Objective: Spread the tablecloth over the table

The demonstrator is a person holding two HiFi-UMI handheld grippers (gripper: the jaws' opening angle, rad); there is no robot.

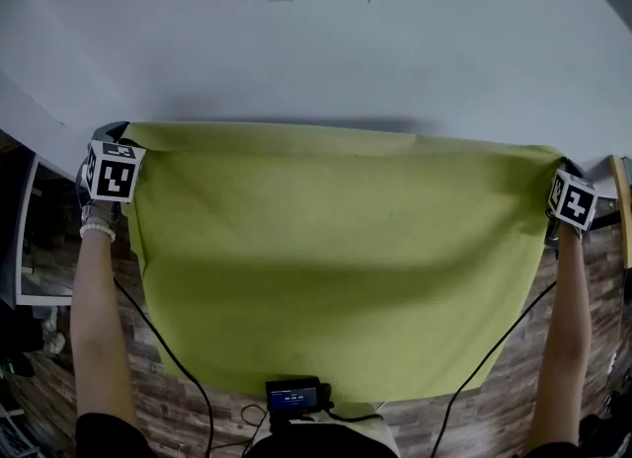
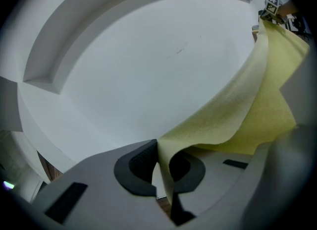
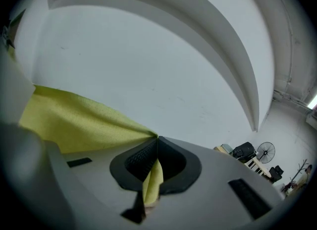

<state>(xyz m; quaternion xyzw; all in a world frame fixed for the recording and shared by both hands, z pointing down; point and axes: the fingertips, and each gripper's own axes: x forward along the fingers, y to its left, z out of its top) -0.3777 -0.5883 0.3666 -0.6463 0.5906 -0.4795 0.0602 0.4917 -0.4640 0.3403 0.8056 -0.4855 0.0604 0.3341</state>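
Left gripper (image 2: pixel 159 167) and right gripper (image 3: pixel 156 167) pinching tablecloth (image 1: pixel 336 249) corners

No word or number is legible. The left gripper (image 2: pixel 158 149) and right gripper (image 3: pixel 157 144) each bear a marker cube (image 1: pixel 111 172) with only black-and-white square patterns; the small screen (image 1: pixel 293 398) shows lines too small to read

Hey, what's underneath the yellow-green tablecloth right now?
Mostly hidden. The tablecloth, pinched by the left gripper and right gripper, is spread over the near part of the white table. Only bare table beyond its far edge and wood floor beside its lower corners show.
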